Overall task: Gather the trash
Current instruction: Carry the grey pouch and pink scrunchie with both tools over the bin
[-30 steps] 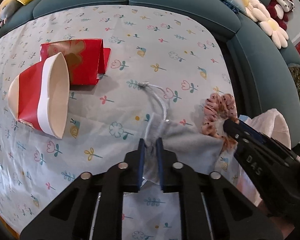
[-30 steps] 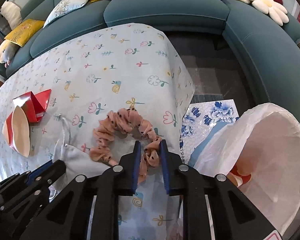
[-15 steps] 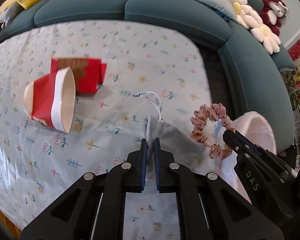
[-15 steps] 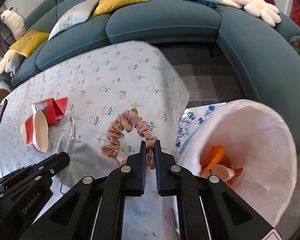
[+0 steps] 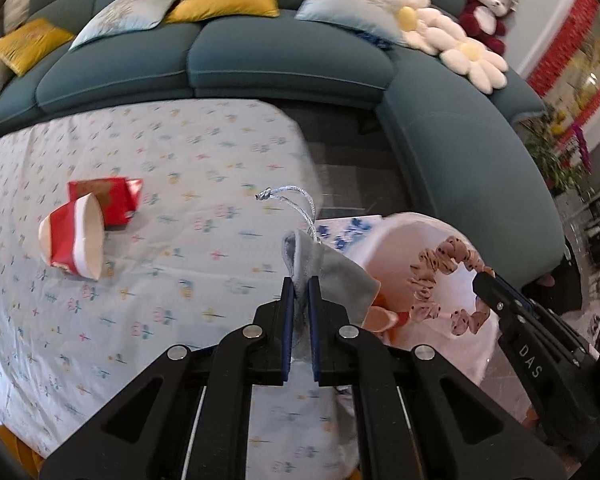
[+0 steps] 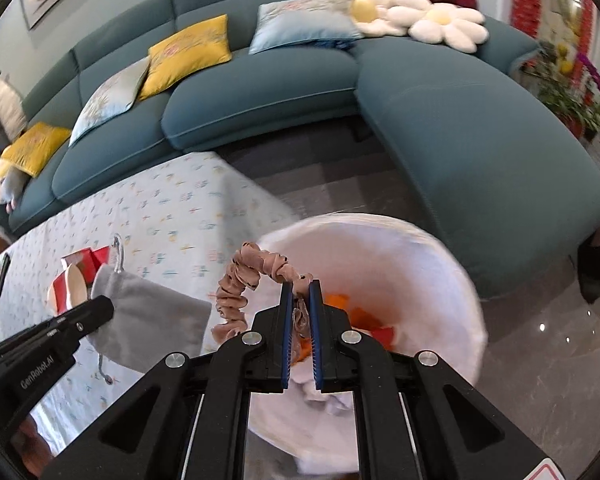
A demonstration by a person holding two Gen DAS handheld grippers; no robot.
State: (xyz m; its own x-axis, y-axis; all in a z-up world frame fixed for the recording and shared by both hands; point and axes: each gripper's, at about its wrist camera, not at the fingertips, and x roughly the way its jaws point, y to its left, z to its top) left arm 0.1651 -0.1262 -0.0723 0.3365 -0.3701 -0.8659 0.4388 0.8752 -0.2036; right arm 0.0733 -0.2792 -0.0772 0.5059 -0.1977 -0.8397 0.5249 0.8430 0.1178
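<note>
My left gripper (image 5: 299, 285) is shut on a grey drawstring pouch (image 5: 332, 276), which hangs in the air near the table's right edge, its silver cord (image 5: 296, 202) trailing off. My right gripper (image 6: 301, 289) is shut on a pink spotted scrunchie (image 6: 244, 280) and holds it over the open white trash bag (image 6: 428, 264), which has orange and red scraps inside. The left wrist view shows the scrunchie (image 5: 440, 272) above the bag (image 5: 392, 236) too. A red paper cup (image 5: 70, 240) lies on its side on the table beside a flattened red carton (image 5: 108, 200).
The table wears a pale floral cloth (image 5: 160, 160). A teal curved sofa (image 5: 284, 56) with yellow and blue cushions wraps round the back and right. Dark tiled floor (image 6: 540, 340) lies around the bag. A blue-patterned white item (image 5: 340, 232) sits beside the bag.
Both grippers rose and swung right off the table, the left lifting the pouch, the right carrying the scrunchie from the cloth to above the bag. The right jaws pinched tighter.
</note>
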